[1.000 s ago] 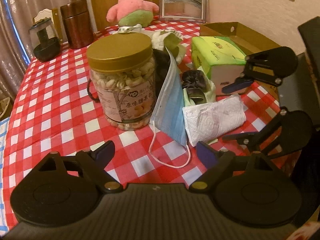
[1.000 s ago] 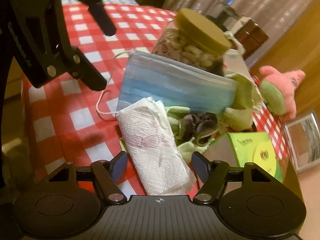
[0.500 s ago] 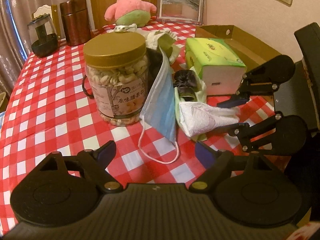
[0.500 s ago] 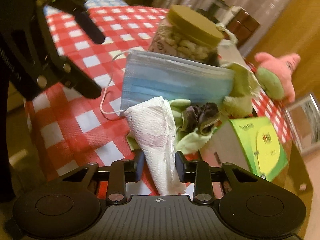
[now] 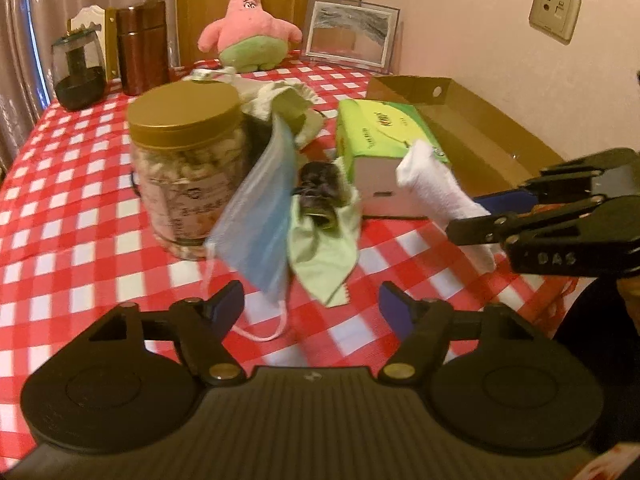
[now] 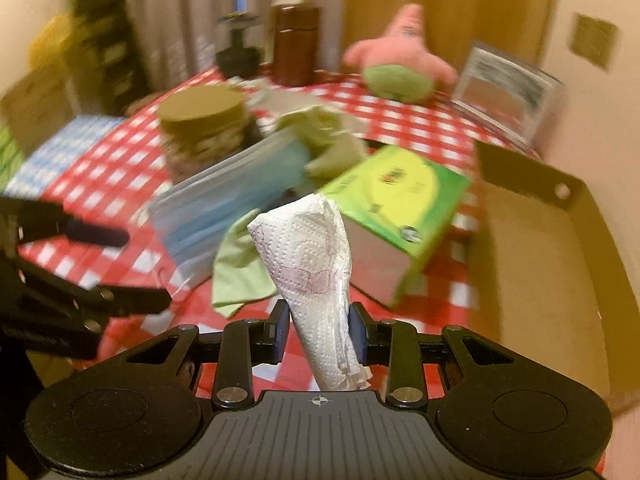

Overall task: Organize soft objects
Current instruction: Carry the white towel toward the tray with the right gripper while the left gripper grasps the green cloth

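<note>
Right gripper (image 6: 319, 334): jaws drawn together on the folded paper towel (image 6: 316, 276), pinched near its lower end; the towel stands up out of the jaws, lifted clear of the table.
Paper towel, seen from the left: white roll (image 5: 442, 196) hanging in the air in front of the tissue box (image 5: 384, 148), over the right side of the table.
Left gripper (image 5: 312, 304): jaws wide apart, nothing between them, held low above the near edge of the table (image 5: 80, 184).
Face mask (image 5: 260, 216): blue, leaning on edge against the nut jar (image 5: 188, 172), ear loop trailing on the cloth toward the near edge.
Green cloth (image 5: 324, 248): pale, crumpled flat just right of the mask, with a dark bundle (image 5: 320, 194) lying on its far end; I cannot tell what the bundle is.
Nut jar: clear plastic, gold lid on, upright near the middle of the table.
Tissue box: green and white, just right of the cloth; its near end touches or nearly touches it.
Cardboard tray (image 5: 472, 136): open, brown, along the right edge of the table behind the tissue box.
More cloth (image 5: 280, 104): whitish and green pieces heaped behind the jar.
Pink star plush (image 5: 248, 28): sitting upright at the far edge.
Picture frame (image 5: 350, 32): propped beside the plush toward the far right corner.
Far left corner: brown canister (image 5: 142, 46) and a dark glass pot (image 5: 78, 74), side by side.
Right wrist view: heavily blurred; fine detail unreadable.
</note>
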